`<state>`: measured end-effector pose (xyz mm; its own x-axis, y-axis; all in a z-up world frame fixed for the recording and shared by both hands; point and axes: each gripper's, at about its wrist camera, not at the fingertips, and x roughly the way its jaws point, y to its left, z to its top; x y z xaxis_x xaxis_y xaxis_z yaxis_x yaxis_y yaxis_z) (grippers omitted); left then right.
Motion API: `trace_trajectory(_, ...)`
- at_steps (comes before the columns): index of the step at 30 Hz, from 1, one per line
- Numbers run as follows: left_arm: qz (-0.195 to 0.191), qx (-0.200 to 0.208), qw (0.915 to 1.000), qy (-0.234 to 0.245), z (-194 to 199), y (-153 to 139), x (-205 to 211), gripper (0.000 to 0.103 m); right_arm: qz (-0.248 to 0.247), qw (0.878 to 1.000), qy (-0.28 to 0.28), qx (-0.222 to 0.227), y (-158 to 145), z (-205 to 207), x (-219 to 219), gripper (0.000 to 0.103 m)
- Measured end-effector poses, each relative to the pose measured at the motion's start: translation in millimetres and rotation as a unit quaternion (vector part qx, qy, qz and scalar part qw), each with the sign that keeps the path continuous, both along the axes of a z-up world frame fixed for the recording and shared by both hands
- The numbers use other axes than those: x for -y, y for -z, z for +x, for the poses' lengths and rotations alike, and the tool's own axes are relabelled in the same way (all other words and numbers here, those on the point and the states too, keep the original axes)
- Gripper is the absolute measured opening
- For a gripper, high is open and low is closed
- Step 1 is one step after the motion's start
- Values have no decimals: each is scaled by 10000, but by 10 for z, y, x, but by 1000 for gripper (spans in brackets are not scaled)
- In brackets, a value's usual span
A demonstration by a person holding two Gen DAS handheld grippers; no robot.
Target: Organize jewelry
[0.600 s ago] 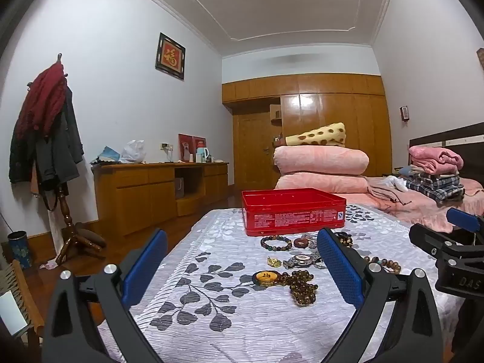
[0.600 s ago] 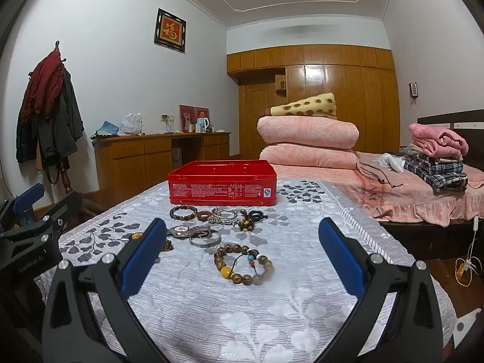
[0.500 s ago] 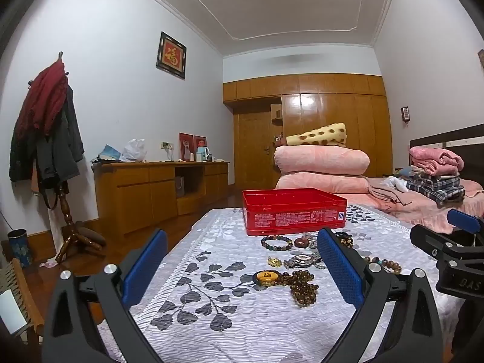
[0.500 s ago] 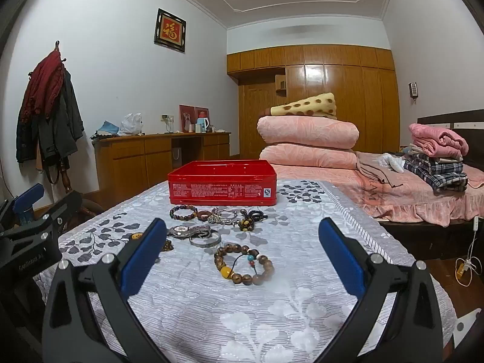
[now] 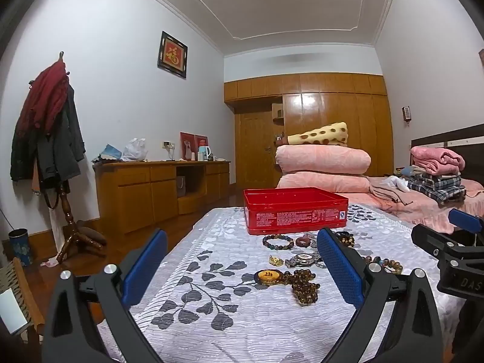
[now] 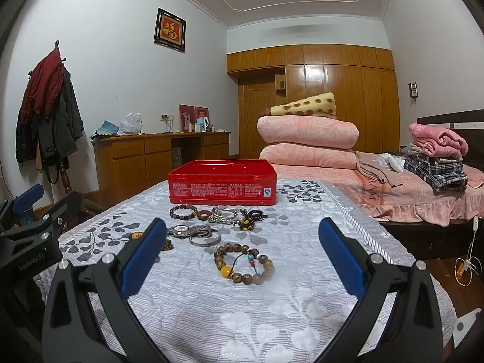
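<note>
A table [image 6: 302, 302] covered by a white cloth with grey leaf print is seen in both views. At its far end an open red tin [image 6: 222, 186] stands upright. Jewelry is laid on the cloth in front of the tin: a dark bead bracelet [image 6: 183, 212], a brown ring [image 6: 204, 214], a tangle of silver pieces [image 6: 225, 215], a watch [image 6: 187, 229], a silver bangle [image 6: 205, 238] and, nearest the right camera, a large wooden bead bracelet [image 6: 243, 263]. In the left view a gold pendant on a bead string [image 5: 267, 276] is seen nearer the camera.

Beyond the table a bed with folded pink quilts [image 6: 305, 142], a wooden wardrobe [image 6: 332, 90], a sideboard [image 6: 145, 160] and a coat rack [image 6: 51, 99] on the left wall are noted.

The left gripper [image 5: 242, 269] is held low over the near left part of the table, jaws wide apart, nothing between them. The right gripper [image 6: 242, 255] is held level at the near edge, jaws likewise wide apart, the wooden bracelet seen between the pads but not touched.
</note>
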<state>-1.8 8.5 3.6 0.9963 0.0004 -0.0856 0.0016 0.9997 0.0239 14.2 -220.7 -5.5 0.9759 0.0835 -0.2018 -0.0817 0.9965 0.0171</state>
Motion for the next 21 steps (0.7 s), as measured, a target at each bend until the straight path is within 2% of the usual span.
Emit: trace_trajectory(21,0,-1,10000,-14,10,4,14,97,-2,10000,2,-2,-9,-3,6,97)
